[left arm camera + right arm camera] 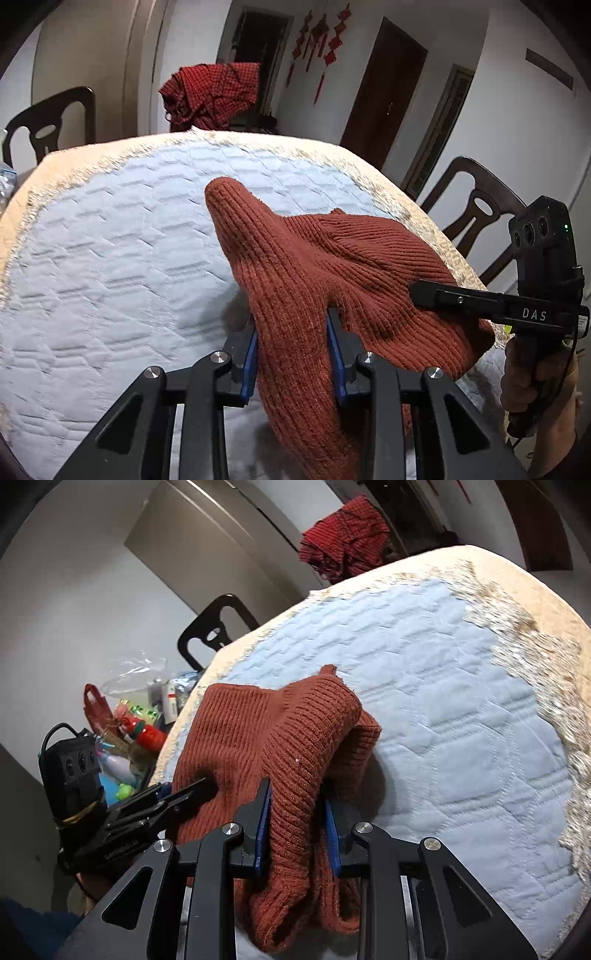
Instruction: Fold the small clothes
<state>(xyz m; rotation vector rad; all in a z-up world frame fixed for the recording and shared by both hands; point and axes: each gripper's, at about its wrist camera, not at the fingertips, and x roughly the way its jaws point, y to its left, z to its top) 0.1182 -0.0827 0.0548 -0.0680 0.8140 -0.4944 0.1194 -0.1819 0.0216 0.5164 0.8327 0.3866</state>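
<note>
Nearest, the left gripper (291,354) and right gripper (297,827) each had their fingers clamped on the rust knit garment (332,266), bunched and partly raised over the quilted table (110,240). No neat fold showed yet; spreading and folding apparently remained.

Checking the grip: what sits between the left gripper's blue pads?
A fold of the rust knit garment fills the left gripper, seen in the left wrist view.

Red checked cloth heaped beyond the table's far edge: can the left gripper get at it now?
Probably not. The left gripper is shut on the rust-brown ribbed knit garment, and the whole quilted blue table cover lies between it and the red checked cloth.
</note>
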